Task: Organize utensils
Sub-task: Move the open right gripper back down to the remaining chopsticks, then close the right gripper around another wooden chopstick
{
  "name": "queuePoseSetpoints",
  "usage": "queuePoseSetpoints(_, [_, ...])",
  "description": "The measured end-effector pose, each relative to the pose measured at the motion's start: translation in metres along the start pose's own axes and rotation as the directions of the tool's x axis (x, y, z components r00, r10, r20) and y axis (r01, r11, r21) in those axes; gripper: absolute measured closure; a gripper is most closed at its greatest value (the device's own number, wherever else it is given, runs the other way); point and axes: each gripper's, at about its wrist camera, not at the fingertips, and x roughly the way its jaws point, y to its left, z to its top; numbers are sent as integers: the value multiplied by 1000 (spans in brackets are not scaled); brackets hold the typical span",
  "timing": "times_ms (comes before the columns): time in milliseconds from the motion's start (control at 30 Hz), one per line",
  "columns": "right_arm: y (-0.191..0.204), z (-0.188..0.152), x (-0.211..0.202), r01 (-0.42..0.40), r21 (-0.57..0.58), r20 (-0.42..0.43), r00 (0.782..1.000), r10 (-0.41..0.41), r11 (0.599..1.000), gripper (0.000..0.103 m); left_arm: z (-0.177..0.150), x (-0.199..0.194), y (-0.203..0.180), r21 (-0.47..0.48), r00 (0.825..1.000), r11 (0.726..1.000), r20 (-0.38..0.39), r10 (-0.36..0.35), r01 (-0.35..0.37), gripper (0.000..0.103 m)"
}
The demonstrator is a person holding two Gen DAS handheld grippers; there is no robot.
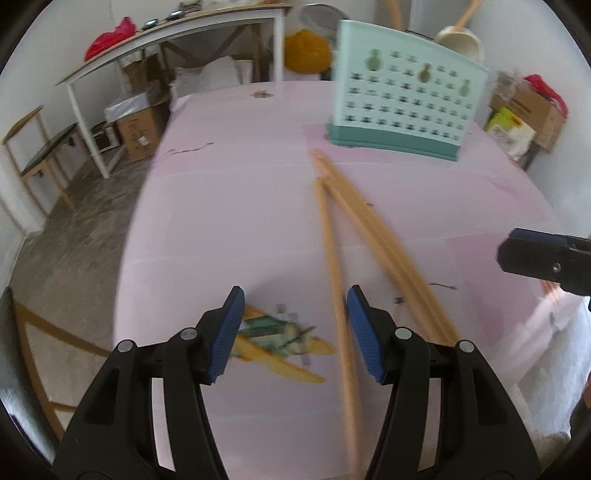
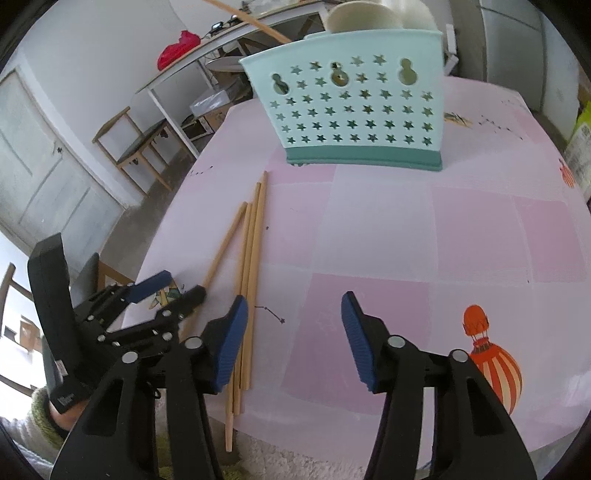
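Chopsticks (image 1: pixel 334 258) lie loose on the pink surface (image 1: pixel 229 206), one just inside the right pad of the open left tongs (image 1: pixel 295 317), long axes toward the holder (image 1: pixel 402 99); the open, empty right tongs (image 2: pixel 291 314) hover just right of them.

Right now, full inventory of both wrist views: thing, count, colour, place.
chopsticks: four, light wood, lying loose on the table's left part, in front of the holder
utensil holder: one, mint with darker teal base, star cut-outs, upright at the table's far side
ladle: one, cream, standing in the holder
tablecloth: one, pink checks with balloon and plane prints
side table: one, white, left background
left hand-held gripper: open, one chopstick between its pads
right hand-held gripper: open, nothing held
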Motion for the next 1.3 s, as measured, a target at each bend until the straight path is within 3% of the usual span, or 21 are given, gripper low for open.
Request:
queuePoseSetpoints(267, [21, 1, 27, -25, -68, -52, 998, 21, 997, 76, -2, -1, 14, -54, 999, 998, 9, 36, -35, 48])
queuePoseSetpoints(633, [33, 0, 45, 14, -123, -84, 996, -25, 992, 93, -3, -2, 20, -74, 999, 997, 16, 38, -37, 48])
queuePoseSetpoints(800, [35, 1, 46, 35, -143, -76, 996, -46, 989, 97, -3, -2, 21, -72, 999, 997, 14, 35, -34, 48])
queuePoseSetpoints(900, [34, 1, 50, 97, -169, -75, 991, -111, 981, 98, -3, -3, 21, -65, 999, 997, 11, 31, -30, 51])
queuePoseSetpoints(1033, [27, 3, 45, 98, -153, -76, 991, -111, 983, 99, -3, -5, 19, -55, 1000, 998, 4, 23, -22, 56])
queuePoseSetpoints(1167, [17, 6, 30, 10, -94, -70, 997, -17, 996, 99, -4, -6, 19, -52, 1000, 998, -2, 19, -19, 60])
queuePoseSetpoints(1300, [25, 9, 24, -25, -114, -66, 998, 18, 993, 97, -3, -5, 17, -46, 1000, 999, -6, 20, -20, 65])
